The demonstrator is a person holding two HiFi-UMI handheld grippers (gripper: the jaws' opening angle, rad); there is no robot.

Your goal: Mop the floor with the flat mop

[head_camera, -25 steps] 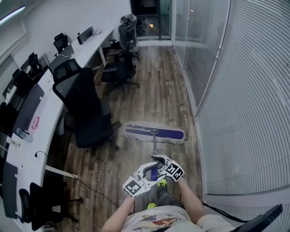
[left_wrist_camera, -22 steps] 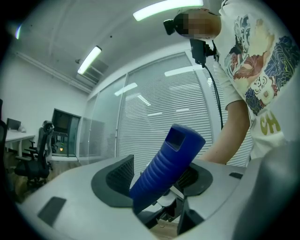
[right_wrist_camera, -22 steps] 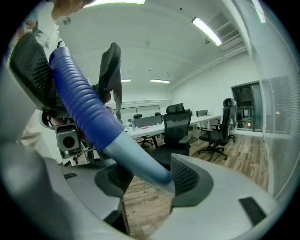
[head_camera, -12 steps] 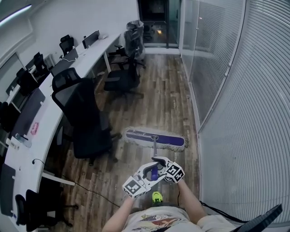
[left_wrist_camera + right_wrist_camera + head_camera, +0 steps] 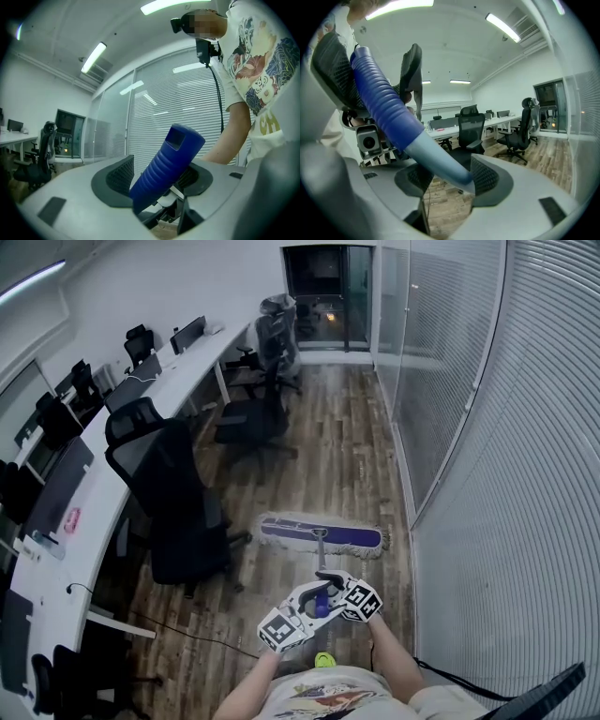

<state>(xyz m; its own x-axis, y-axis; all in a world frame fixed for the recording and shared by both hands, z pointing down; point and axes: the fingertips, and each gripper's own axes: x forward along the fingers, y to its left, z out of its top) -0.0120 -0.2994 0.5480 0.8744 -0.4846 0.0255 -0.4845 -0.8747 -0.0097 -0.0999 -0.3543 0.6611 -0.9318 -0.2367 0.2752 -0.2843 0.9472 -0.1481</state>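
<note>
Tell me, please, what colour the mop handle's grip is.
The grip is ribbed blue, clearest in the left gripper view.

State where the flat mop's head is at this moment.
In the head view the mop head lies on the wooden floor just below centre, between the black office chair at its left and the blind-covered wall at its right.

- Long white desk [image 5: 105, 486] runs down the left wall.
- Big black chair [image 5: 173, 493] sits just beside it, closest in.
- Second chair [image 5: 253, 413] stands further up, out from the desk.
- Third chair [image 5: 275, 320], draped in grey, waits at the far end.
- Monitors [image 5: 187, 334] stand along the desk.
- Black cable [image 5: 178, 634] trails out from under the desk.
- Blinds [image 5: 525, 474] cover the glass wall on the right.
- Strip lights [image 5: 502, 27] are lit on the ceiling.
</note>
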